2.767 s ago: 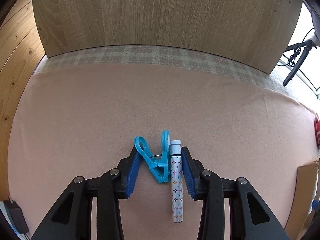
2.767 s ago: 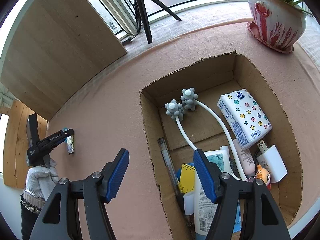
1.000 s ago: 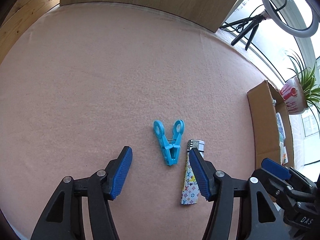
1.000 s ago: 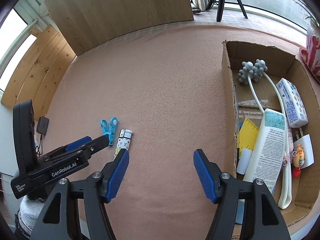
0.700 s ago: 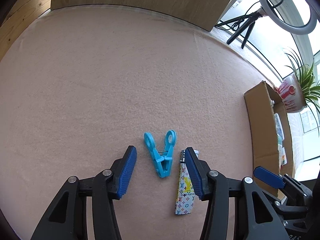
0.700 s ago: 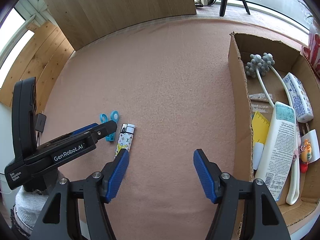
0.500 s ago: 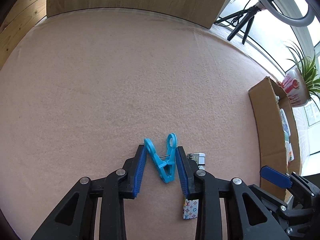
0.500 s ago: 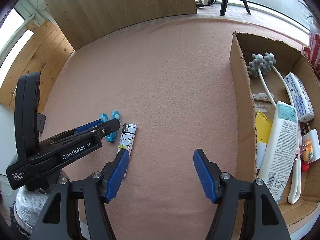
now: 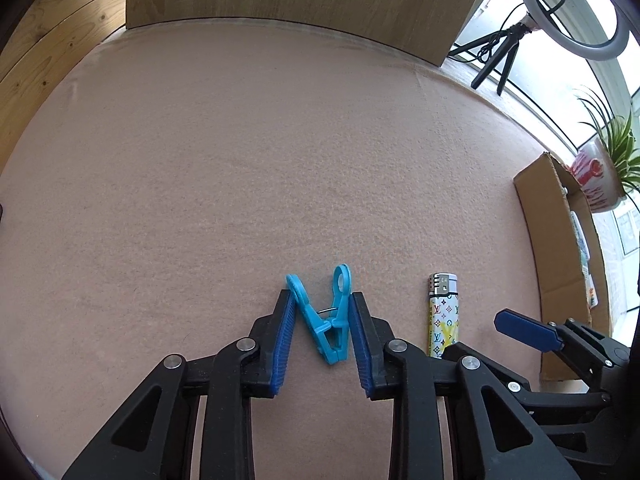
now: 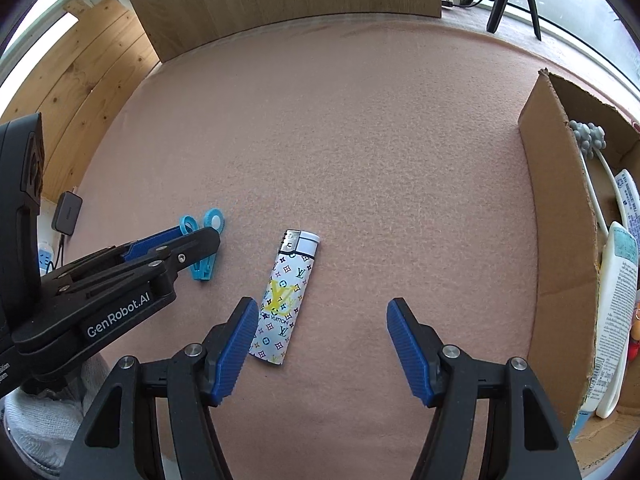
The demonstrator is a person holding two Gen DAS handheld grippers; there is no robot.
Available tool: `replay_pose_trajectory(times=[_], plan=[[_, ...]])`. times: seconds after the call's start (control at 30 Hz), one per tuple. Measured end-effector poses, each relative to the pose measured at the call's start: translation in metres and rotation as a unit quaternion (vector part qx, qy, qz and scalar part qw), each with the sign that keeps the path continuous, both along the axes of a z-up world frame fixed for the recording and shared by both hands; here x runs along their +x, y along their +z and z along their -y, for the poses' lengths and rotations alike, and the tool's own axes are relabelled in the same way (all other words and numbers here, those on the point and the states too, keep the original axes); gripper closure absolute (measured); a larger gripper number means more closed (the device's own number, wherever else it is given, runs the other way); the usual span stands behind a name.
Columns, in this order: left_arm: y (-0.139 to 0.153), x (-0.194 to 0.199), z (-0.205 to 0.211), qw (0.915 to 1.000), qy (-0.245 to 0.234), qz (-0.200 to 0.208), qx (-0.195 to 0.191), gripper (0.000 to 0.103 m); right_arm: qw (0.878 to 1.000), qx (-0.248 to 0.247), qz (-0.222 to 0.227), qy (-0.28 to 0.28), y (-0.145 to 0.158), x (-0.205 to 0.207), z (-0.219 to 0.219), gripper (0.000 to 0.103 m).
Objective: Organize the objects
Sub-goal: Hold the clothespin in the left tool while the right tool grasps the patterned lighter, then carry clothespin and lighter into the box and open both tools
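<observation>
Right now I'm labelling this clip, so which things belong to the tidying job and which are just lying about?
Belonging to the job:
- blue clothes peg, pinched in the left tongs
- patterned lighter, lying loose beside the open right tongs
- cardboard box with things already inside

Just lying about:
- potted plant
- ring light on its tripod
- black adapter

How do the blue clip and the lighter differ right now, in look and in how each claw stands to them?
The clip is plain blue plastic with two ring handles; the lighter is a white patterned bar with a metal top. The clip sits pinched between the left claw's pads; the lighter lies free, partly inside the open right claw, near its left pad. Both rest on the pink cloth, outside the box.
</observation>
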State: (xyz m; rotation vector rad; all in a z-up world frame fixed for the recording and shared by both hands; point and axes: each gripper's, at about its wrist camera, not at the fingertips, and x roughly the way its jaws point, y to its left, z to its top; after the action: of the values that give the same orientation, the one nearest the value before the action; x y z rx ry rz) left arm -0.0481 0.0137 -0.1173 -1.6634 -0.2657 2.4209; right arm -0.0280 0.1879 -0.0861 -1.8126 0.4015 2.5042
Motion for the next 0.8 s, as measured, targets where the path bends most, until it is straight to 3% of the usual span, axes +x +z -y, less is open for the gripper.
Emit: replay_pose_trajectory(times=[0.27,0.37,0.47,0.53,0.8], plan=[[0.001,0.018,0.028,0.9997,0.024,0.000,0.010,0.074,0.998,0.054,0.013,0.031,-0.014,-0.011,0.027,0.040],[0.001,0.023,0.032,0.9997,0.024,-0.002,0.010,0.074,0.994,0.099,0.002,0.050,-0.015,-0.010,0.035,0.052],[0.000,0.026,0.031,0.9995,0.028,-0.001,0.013,0.074,0.994,0.099,-0.010,0.054,-0.013,-0.008,0.034,0.066],[0.000,0.027,0.030,0.9996,0.026,0.000,0.012,0.074,0.994,0.097,-0.013,0.049,-0.012,-0.006,0.030,0.082],[0.007,0.027,0.026,0.9995,0.020,0.001,0.025,0.075,0.996,0.082,-0.018,0.034,-0.008,0.002,0.019,0.082]])
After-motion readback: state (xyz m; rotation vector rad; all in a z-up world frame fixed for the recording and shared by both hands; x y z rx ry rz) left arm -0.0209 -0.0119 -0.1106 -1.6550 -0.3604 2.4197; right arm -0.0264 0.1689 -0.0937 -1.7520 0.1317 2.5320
